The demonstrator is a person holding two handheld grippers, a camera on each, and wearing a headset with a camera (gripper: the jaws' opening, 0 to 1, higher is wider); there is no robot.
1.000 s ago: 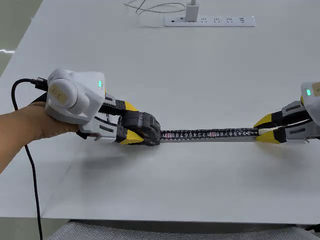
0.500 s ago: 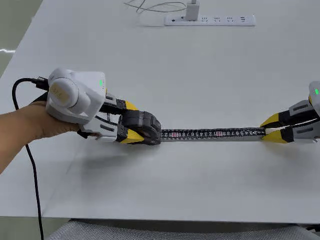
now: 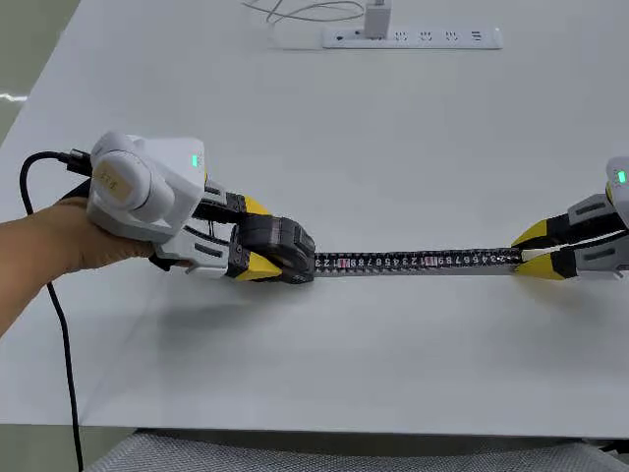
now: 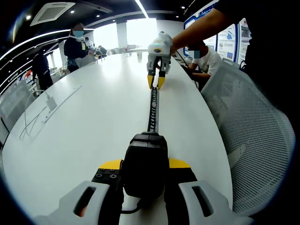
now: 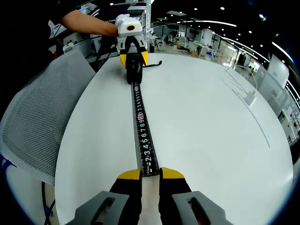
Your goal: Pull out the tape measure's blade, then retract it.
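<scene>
The black tape measure case (image 3: 278,249) (image 4: 146,161) (image 5: 134,66) rests on the white table, clamped between the yellow-tipped jaws of my left gripper (image 3: 257,238) (image 4: 145,165). Its dark blade (image 3: 418,262) (image 4: 153,107) (image 5: 142,136) with printed numbers lies flat along the tabletop, stretched to the right. My right gripper (image 3: 537,252) (image 5: 150,174) is shut on the blade's end at the far right. The right gripper (image 4: 155,80) also appears far off in the left gripper view, and the left gripper (image 5: 133,57) far off in the right gripper view.
A white power strip (image 3: 411,38) with a plugged-in charger (image 3: 377,20) and cable lies at the table's far edge. A black cable (image 3: 44,246) trails from the left gripper over the table's near edge. A mesh chair (image 5: 35,117) stands beside the table. People sit further back.
The right gripper has drawn the blade further to the right, lengthening the exposed tape. The left gripper and case have stayed put.
</scene>
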